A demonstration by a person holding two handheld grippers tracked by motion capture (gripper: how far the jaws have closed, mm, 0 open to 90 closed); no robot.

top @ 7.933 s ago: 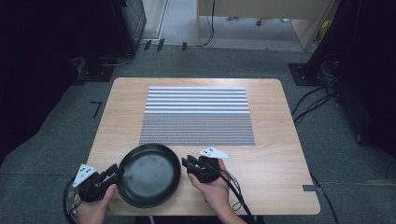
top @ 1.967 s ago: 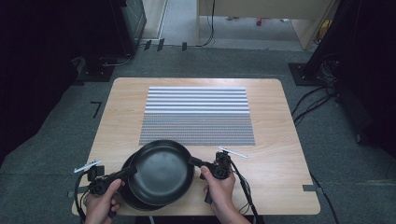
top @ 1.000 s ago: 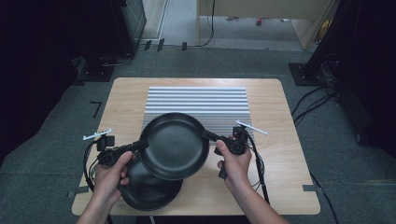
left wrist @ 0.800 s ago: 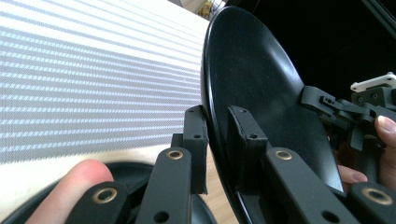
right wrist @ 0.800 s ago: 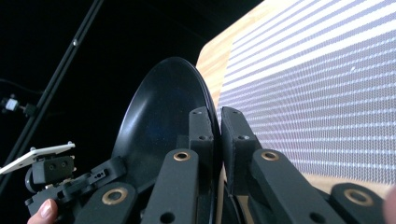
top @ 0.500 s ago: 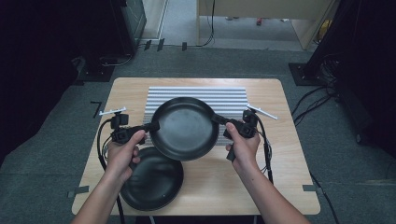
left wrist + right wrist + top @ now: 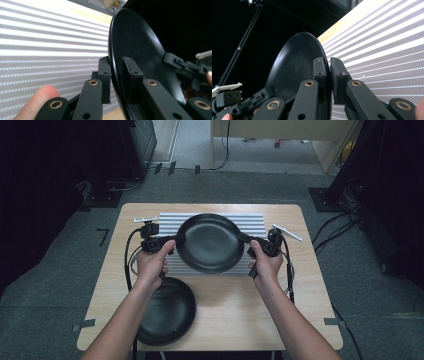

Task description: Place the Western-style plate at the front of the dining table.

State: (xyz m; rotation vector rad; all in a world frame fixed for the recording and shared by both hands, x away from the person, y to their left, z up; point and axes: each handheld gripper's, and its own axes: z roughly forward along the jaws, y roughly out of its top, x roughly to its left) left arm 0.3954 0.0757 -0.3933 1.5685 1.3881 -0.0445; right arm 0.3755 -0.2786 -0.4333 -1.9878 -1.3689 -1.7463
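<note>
High view shows the upper plate (image 7: 210,242) held over the striped mat (image 7: 255,222) toward the tabletop's far edge, my left gripper (image 7: 176,240) and right gripper (image 7: 243,239) clamped on opposite rims. Setting it down remains, I judge; another plate (image 7: 165,312) lies near the front-left corner.

Two black plates: one (image 7: 210,242) over the grey-and-white striped mat (image 7: 255,222), its lower stripes perhaps finely dotted; another (image 7: 165,312) nearer the person, on pale wood table (image 7: 240,315).

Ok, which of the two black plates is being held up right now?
The far plate over the striped mat, gripped at both rims; the other plate lies near the table's front edge.
</note>
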